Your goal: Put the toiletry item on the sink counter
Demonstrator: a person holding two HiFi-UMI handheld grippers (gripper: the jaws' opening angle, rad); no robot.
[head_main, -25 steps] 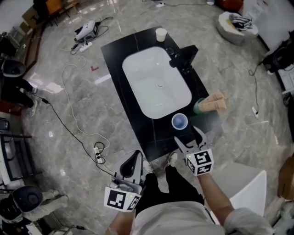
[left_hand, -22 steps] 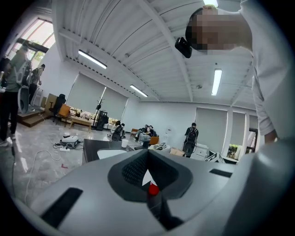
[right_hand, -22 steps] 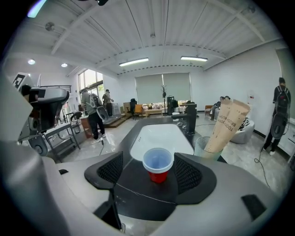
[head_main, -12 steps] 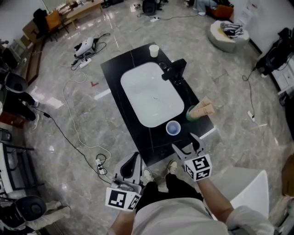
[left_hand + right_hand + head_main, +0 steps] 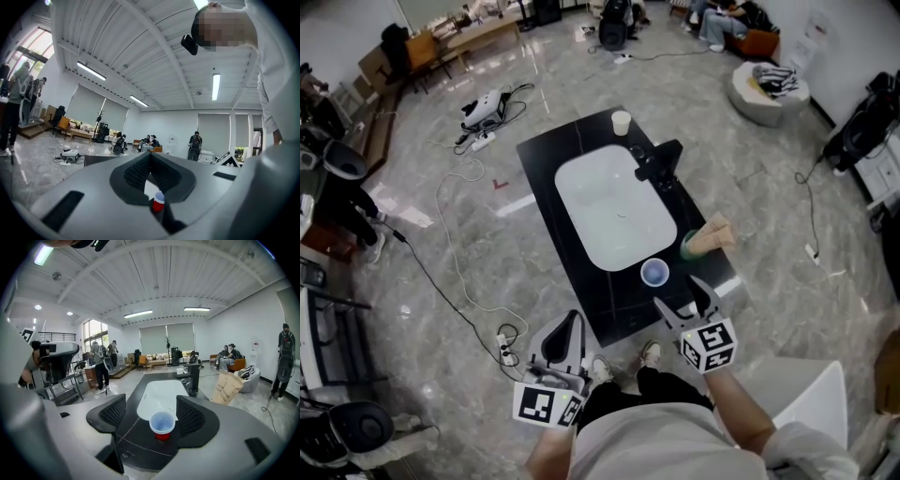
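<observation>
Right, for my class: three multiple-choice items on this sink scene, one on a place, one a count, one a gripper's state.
1. Where is the red cup? A on the floor; B on the counter at the basin's near end; C inside the basin.
2. How many cups stand on the counter? A one; B two; C four.
3. The right gripper's jaws are: A apart, empty; B shut on the cup; C shut, empty.
Key: B, it stands on black counter; B, red cup plus white cup; A, a gap shows, cup ahead untouched.
</observation>
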